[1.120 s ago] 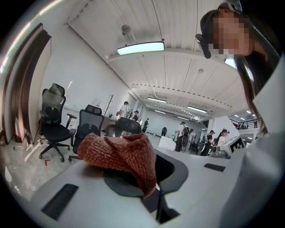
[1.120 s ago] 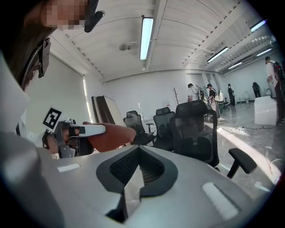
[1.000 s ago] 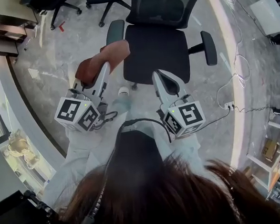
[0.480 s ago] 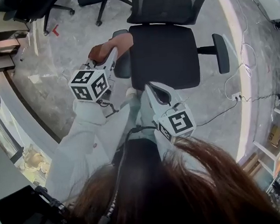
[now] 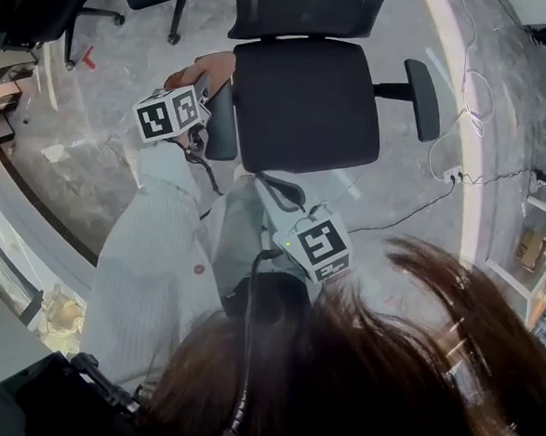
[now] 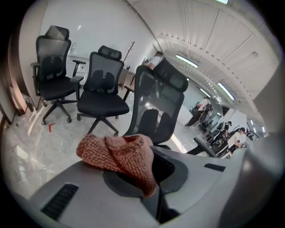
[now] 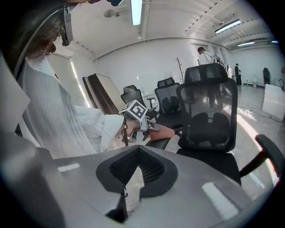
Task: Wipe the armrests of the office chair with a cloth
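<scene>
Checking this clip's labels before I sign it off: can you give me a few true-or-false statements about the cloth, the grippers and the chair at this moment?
1. The left gripper is shut on a cloth. True.
2. The cloth is blue. False: it is a reddish-pink knit.
3. The right gripper is wiping the right-hand armrest. False: it hangs empty, jaws together, in front of the seat, apart from that armrest.
4. The cloth is at the left-hand armrest. True.
5. Only one office chair is in the room. False: more chairs stand behind it.
</scene>
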